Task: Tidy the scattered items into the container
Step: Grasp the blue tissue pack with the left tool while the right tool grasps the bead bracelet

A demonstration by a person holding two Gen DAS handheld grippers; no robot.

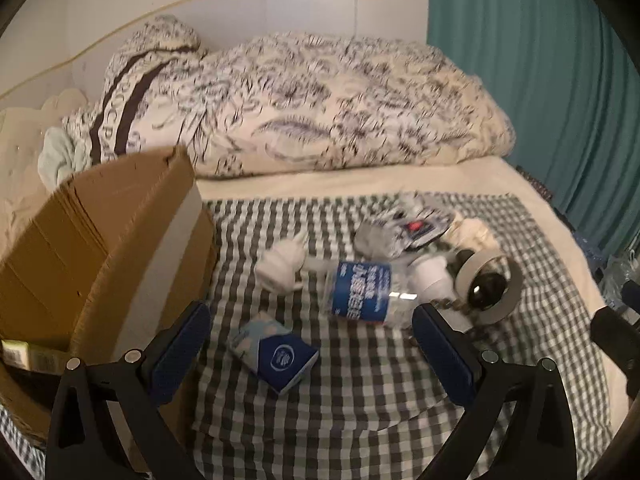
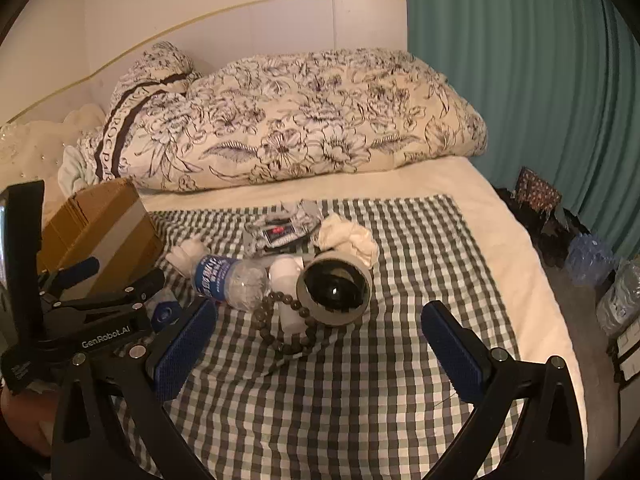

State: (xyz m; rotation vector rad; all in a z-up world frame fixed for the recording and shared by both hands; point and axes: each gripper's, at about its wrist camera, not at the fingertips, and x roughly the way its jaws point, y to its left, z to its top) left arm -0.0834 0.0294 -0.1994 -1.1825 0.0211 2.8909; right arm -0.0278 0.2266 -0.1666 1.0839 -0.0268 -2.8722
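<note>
Both grippers were held wide open, nothing clasped: left gripper [image 1: 312, 344] over small blue tissue pack [image 1: 276, 354], right gripper [image 2: 320, 342] short of bead bracelet [image 2: 286, 324]. Cardboard box [image 1: 100, 240] was set at left edge of checked cloth [image 1: 360, 400]. Water bottle [image 1: 364, 294] was laid on side mid-cloth, tape roll [image 2: 336, 290] just beside it, crumpled wrapper [image 2: 280, 232] and white cloth [image 2: 352, 238] behind.

The light is dim and warm. The left view is blurred; the right is sharper. Edges bend and darken.
</note>
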